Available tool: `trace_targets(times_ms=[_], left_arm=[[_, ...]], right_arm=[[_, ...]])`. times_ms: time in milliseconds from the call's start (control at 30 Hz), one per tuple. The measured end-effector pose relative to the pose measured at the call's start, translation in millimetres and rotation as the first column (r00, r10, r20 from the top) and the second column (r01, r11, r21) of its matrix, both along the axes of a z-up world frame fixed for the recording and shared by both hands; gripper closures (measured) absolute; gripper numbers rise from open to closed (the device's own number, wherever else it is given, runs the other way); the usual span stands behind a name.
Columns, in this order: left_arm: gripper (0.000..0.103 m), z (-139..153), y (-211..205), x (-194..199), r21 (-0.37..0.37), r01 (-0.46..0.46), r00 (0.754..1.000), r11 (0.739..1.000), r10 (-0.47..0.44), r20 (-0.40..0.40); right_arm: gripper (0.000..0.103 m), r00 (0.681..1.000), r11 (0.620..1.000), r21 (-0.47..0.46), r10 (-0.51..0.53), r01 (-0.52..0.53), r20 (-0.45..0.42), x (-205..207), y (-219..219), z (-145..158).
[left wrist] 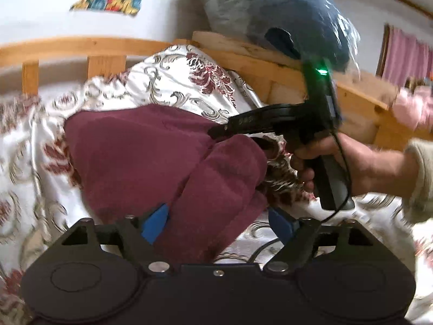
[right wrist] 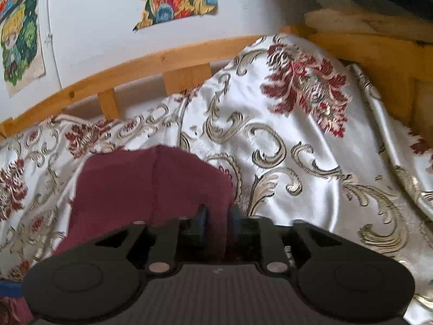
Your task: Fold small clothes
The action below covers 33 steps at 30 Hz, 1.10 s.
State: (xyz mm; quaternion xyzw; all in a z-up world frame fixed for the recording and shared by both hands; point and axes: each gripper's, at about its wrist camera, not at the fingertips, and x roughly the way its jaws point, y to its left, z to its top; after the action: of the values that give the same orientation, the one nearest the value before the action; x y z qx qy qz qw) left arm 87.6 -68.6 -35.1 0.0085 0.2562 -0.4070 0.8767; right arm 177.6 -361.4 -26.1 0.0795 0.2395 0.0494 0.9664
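The maroon garment [left wrist: 151, 162] lies on the patterned bedspread [left wrist: 173, 86] in the centre of the left wrist view, below the wooden bed rail [left wrist: 81, 46] that runs across the upper part of the frame. The cloth is partly gathered: a thick doubled roll runs from centre right down toward the bottom centre, while a flatter panel spreads to the left. The fold is judged partly done; the roll still needs flattening and the flat panel still has to be brought over.

The left gripper [left wrist: 219, 223] sits at the bottom centre with its blue pads set wide, one on each side of the lower end of the roll; a firm pinch is not evident. The right gripper [right wrist: 217, 219] appears at the bottom centre of the right wrist view, its jaws narrow, with maroon cloth between the pads, so it is judged to hold the garment's near edge. The person's right hand [left wrist: 338, 157] grips its handle at the right of the left wrist view.
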Motion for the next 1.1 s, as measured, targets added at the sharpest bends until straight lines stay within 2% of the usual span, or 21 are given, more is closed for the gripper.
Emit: trace_targets(times_ms=[100, 167, 267, 400, 500, 633, 700, 800, 867, 1000, 1100], left_arm=[[0.019, 0.3, -0.1, 2.9, 0.000, 0.004, 1.000, 1.000, -0.004, -0.019], [0.018, 0.9, -1.8, 1.3, 0.012, 0.005, 1.000, 1.000, -0.005, -0.014], [0.017, 2.7, -2.9, 1.2, 0.013, 0.007, 1.000, 1.000, -0.007, -0.019], [0.016, 6.9, 0.3, 2.8, -0.005, 0.009, 0.999, 1.000, -0.010, -0.045], [0.016, 12.9, 8.4, 4.5, -0.046, 0.004, 0.997, 0.999, -0.007, -0.073], [0.004, 22.1, 29.3, 8.1, -0.151, -0.112, 0.988, 0.982, 0.094, -0.123], [0.004, 24.8, 37.3, 10.1, -0.170, -0.179, 0.978, 0.969, 0.156, -0.139], [0.003, 24.5, 40.8, 16.6, -0.116, -0.276, 0.953, 0.954, 0.255, -0.165], [0.001, 18.0, 43.9, 21.6, -0.086, -0.349, 0.923, 0.933, 0.327, -0.204], [0.001, 3.6, 50.6, 32.4, -0.065, -0.410, 0.870, 0.910, 0.368, -0.327], [0.001, -0.5, 49.4, 32.9, -0.033, -0.416, 0.858, 0.909, 0.380, -0.346]], right_arm=[[0.050, 0.999, 0.998, 0.053, 0.043, -0.044, 0.021, -13.3, 1.1, 16.2], [0.030, 0.996, 0.993, 0.071, 0.088, -0.090, 0.032, -24.1, 7.1, 27.3], [0.015, 0.986, 0.987, 0.017, 0.161, -0.162, 0.044, -41.5, 22.7, 36.3], [0.014, 0.976, 0.970, -0.105, 0.219, -0.219, -0.008, -55.6, 39.3, 28.4], [0.014, 0.982, 0.967, -0.172, 0.181, -0.187, -0.052, -62.9, 38.2, 13.1], [0.012, 0.990, 0.954, -0.267, 0.120, -0.135, -0.072, -75.7, 32.7, -10.9], [0.011, 0.993, 0.960, -0.254, 0.109, -0.120, -0.056, -84.0, 27.6, -19.9], [0.007, 0.997, 0.974, -0.214, 0.065, -0.070, -0.030, -90.8, 22.3, -27.9], [0.002, 0.999, 0.980, -0.194, 0.033, -0.035, -0.011, -94.0, 19.8, -32.6], [0.000, 0.999, 0.985, -0.169, -0.024, 0.029, 0.030, -102.5, 18.3, -43.4], [0.000, 0.998, 0.989, -0.140, -0.044, 0.049, 0.039, -109.1, 15.0, -49.8]])
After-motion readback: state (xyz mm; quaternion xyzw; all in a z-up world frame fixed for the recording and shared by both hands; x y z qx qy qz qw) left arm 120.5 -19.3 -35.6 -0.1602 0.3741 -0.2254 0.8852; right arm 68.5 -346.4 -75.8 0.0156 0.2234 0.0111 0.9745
